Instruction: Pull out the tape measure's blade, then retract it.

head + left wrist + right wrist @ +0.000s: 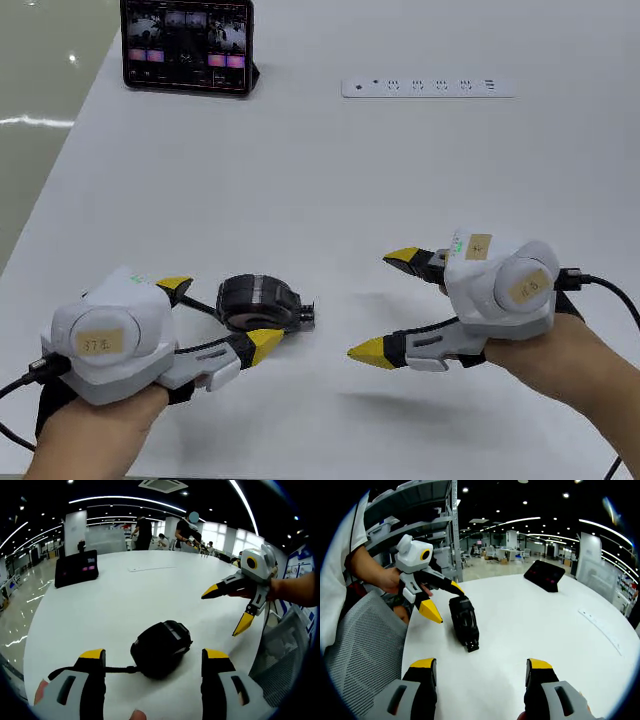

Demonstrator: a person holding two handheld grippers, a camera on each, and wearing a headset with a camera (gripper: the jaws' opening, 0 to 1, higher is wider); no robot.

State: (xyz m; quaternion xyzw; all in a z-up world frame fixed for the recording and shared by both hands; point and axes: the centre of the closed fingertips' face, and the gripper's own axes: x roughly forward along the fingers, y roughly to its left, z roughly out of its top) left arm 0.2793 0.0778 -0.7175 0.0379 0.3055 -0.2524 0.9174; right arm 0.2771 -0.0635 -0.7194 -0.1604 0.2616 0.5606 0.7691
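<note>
Straddling the tape measure [262, 302] with released jaws, my left gripper [222, 314] may skid it clamping off-centre; right gripper [383, 305], near it, gapes too.

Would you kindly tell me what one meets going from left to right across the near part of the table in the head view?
left gripper → tape measure → right gripper
</note>
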